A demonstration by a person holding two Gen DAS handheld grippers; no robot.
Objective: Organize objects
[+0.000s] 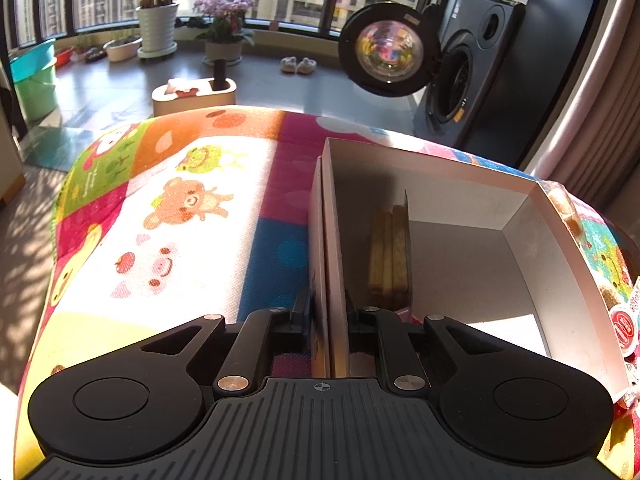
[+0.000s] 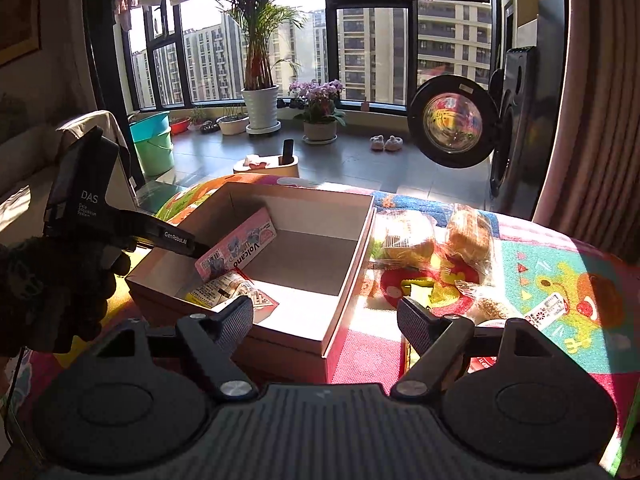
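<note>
Centre of the left wrist view: left gripper pinched on the near-left wall of the open cardboard box, one finger outside, one inside. A biscuit pack stands on edge in the box w/ a pink packet leaning by it, seen upper left of centre in the right wrist view. Right gripper spread wide, holding nothing, low over the box's near-right corner. Wrapped bread snacks lie on the cartoon mat, right of the box.
</note>
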